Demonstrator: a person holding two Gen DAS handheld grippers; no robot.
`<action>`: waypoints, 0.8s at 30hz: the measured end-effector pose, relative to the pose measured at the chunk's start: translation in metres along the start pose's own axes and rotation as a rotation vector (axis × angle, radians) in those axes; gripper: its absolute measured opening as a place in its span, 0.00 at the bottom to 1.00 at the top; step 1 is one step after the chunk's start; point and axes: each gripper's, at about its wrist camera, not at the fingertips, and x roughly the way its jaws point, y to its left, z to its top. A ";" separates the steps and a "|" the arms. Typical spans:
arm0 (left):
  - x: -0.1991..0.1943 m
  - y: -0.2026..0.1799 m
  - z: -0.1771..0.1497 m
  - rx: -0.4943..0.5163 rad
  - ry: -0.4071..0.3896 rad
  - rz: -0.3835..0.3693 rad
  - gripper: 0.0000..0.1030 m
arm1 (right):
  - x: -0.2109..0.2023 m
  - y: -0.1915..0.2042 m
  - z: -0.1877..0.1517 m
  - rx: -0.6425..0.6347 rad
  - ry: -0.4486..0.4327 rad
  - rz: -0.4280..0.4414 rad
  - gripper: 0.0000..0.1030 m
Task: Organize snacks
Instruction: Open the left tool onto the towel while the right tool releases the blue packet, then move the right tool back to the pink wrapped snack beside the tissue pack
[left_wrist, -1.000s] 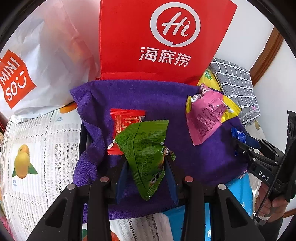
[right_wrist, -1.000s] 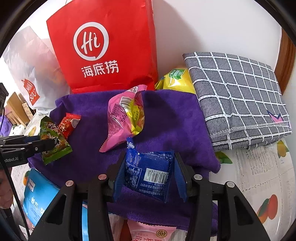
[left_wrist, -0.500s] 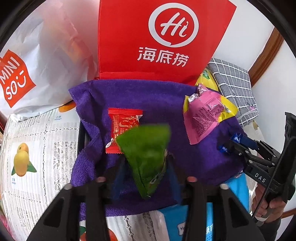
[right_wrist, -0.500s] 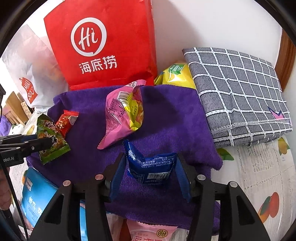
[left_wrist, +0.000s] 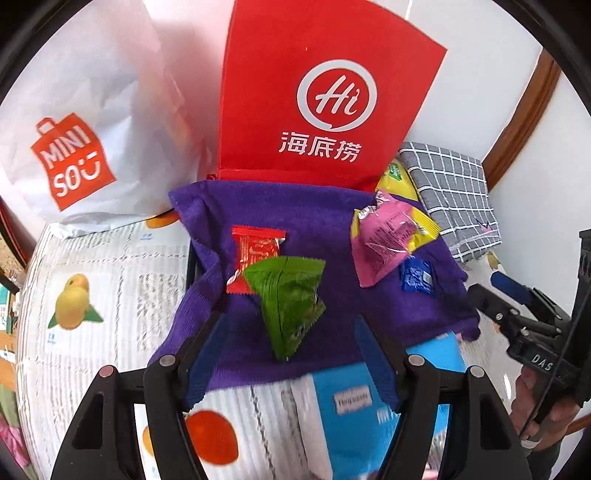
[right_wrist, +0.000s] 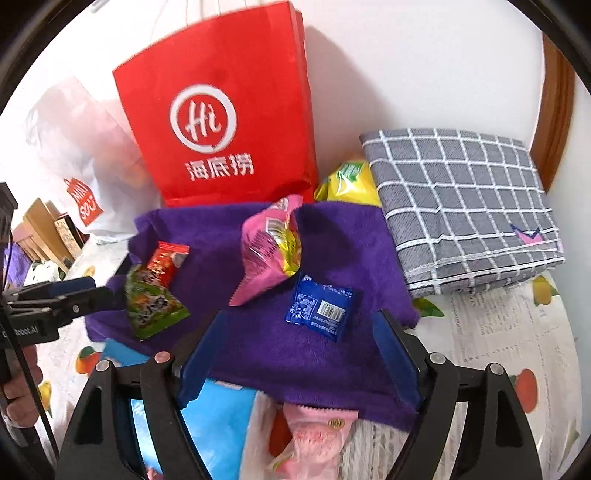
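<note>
Left tongs (left_wrist: 286, 332) released green packet (left_wrist: 290, 299), right tongs (right_wrist: 299, 339) released blue packet (right_wrist: 319, 308)

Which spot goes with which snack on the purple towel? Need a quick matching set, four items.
Things:
1. green packet
2. red packet
3. pink packet
4. blue packet

Places:
A. leaning at the middle of the purple towel, a yellow packet tucked against it
B. lying flat just ahead of the open right hand-held gripper
C. partly under the green packet's far end
D. near the towel's left edge, beside the left hand-held gripper's fingers

Pairs: 1-D, 2-C, 3-A, 4-B
</note>
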 end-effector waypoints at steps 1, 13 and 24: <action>-0.005 0.000 -0.004 0.000 -0.003 -0.004 0.67 | -0.006 0.001 -0.001 -0.001 -0.007 -0.003 0.79; -0.060 -0.012 -0.047 0.019 -0.061 -0.025 0.67 | -0.072 0.008 -0.028 0.010 -0.064 -0.037 0.79; -0.088 -0.018 -0.081 0.013 -0.074 -0.035 0.67 | -0.094 -0.002 -0.069 0.079 0.020 -0.021 0.72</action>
